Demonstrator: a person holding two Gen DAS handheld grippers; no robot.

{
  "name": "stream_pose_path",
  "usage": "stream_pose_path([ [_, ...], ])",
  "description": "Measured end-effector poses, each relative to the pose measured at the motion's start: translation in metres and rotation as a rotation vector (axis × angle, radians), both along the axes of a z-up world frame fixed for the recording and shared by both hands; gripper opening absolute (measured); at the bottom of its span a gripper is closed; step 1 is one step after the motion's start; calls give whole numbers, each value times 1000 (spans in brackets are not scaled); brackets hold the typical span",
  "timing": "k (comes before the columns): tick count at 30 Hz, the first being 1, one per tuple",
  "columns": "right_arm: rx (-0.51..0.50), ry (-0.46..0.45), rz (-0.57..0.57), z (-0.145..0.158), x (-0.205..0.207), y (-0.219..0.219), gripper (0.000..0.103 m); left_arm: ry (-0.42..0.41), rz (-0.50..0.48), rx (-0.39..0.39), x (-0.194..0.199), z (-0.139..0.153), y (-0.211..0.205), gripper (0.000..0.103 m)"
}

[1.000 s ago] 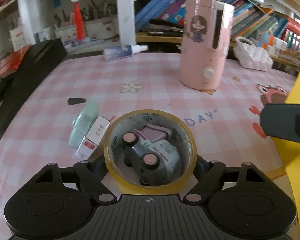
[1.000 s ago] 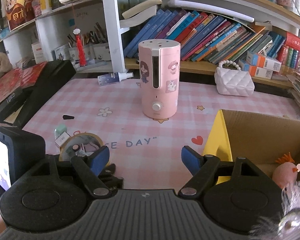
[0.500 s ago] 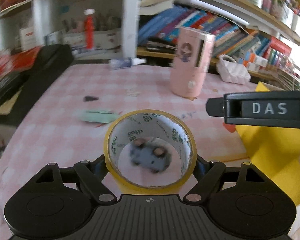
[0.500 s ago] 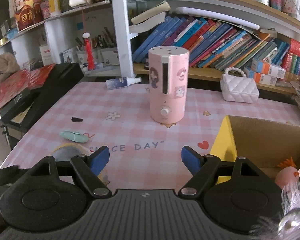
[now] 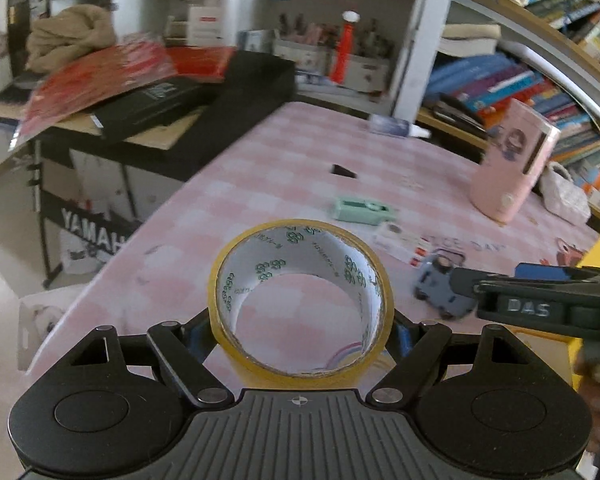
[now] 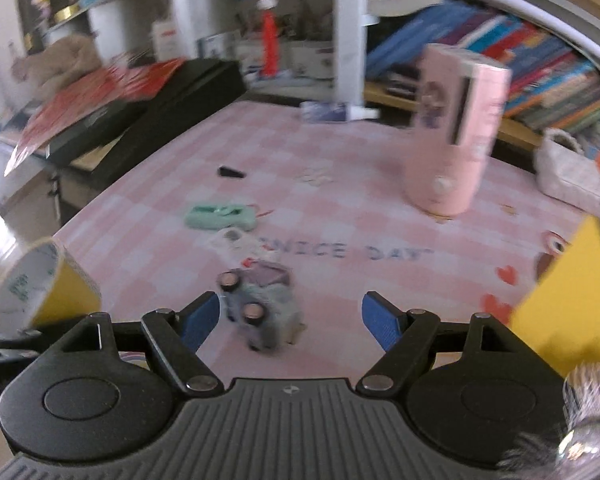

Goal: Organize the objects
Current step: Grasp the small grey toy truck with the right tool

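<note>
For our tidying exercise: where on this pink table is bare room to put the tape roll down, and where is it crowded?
Bare checked cloth lies between the black wedge and the pink humidifier, and around the printed lettering. Crowded: the green case, white box and toy car cluster.

left gripper (image 5: 300, 320) clamped on tape roll (image 5: 300, 300), frame centre; right gripper (image 6: 291, 316) jaws spread wide, lower centre

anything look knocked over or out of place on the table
Yes: the grey toy car lies tipped on its side, wheels facing the camera, between the open right gripper fingers. The spray bottle lies flat.
</note>
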State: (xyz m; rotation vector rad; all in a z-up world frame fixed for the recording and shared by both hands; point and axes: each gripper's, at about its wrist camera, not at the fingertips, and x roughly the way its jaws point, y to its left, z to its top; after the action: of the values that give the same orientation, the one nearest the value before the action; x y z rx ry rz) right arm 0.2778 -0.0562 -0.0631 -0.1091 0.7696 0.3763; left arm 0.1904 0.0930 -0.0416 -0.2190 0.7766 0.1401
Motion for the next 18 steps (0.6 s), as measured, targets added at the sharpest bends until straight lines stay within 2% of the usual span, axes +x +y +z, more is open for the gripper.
stream_pose_path([
  [6,-58,39,64,-20,21,25,67,0,29,2,-6,3,8,82],
  [11,-50,95,62,-32,27,24,53,-6,27,-4,-9,5,8,82],
  [14,-41,93,74,-31,25,23,44,-16,21,-6,-10,9,9,82],
  [18,-5,67,74,-19,17,18,42,-51,3,-10,-14,20,8,82],
])
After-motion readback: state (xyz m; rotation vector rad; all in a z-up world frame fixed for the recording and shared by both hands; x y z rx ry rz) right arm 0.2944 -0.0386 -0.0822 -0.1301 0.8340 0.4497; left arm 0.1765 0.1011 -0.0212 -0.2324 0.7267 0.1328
